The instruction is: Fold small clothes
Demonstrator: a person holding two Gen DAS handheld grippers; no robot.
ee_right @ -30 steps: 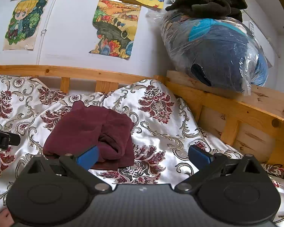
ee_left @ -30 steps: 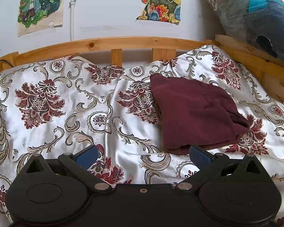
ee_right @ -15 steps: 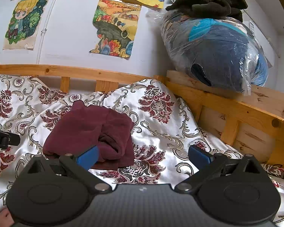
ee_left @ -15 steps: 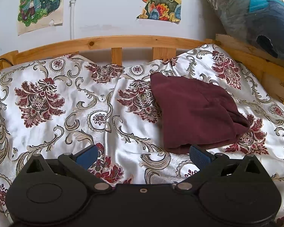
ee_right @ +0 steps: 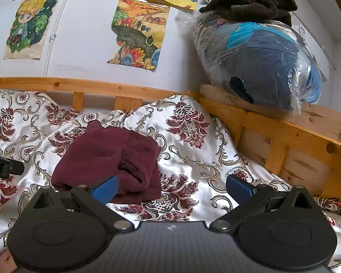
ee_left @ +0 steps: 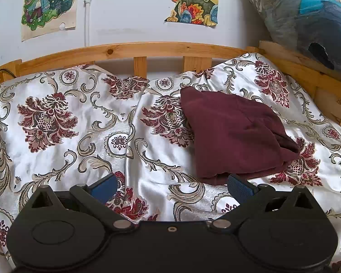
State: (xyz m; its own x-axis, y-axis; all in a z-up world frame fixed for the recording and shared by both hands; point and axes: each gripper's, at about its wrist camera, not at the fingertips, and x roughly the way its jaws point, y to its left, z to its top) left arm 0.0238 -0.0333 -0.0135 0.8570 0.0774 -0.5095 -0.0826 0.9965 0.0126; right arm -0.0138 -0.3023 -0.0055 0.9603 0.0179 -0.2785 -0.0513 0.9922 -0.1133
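One folded dark maroon fleece garment (ee_left: 234, 134) lies on a bed covered by a shiny white satin bedspread with burgundy floral and gold scroll patterns (ee_left: 79, 122). In the left wrist view the garment sits ahead and to the right of the left gripper (ee_left: 171, 185), its near edge just beyond the right blue pad; the gripper's two blue-padded fingers (ee_left: 103, 186) are spread wide and hold nothing. In the right wrist view the same garment (ee_right: 111, 157) lies ahead and to the left of the right gripper (ee_right: 171, 186), with the left blue pad overlapping the garment's near edge in the picture, though contact cannot be told; this gripper too is spread wide and empty. Both grippers point forward toward the light pine wooden bed frame (ee_left: 129, 51) and hover low over the bedspread. A bit of a hand (ee_right: 2, 260) shows at the lower left corner of the right wrist view. Behind the bed, colourful cartoon drawings (ee_right: 138, 31) hang on the white wall, and a clear plastic bag stuffed with dark blue fabric (ee_right: 259, 63) rests on the frame's side rail.
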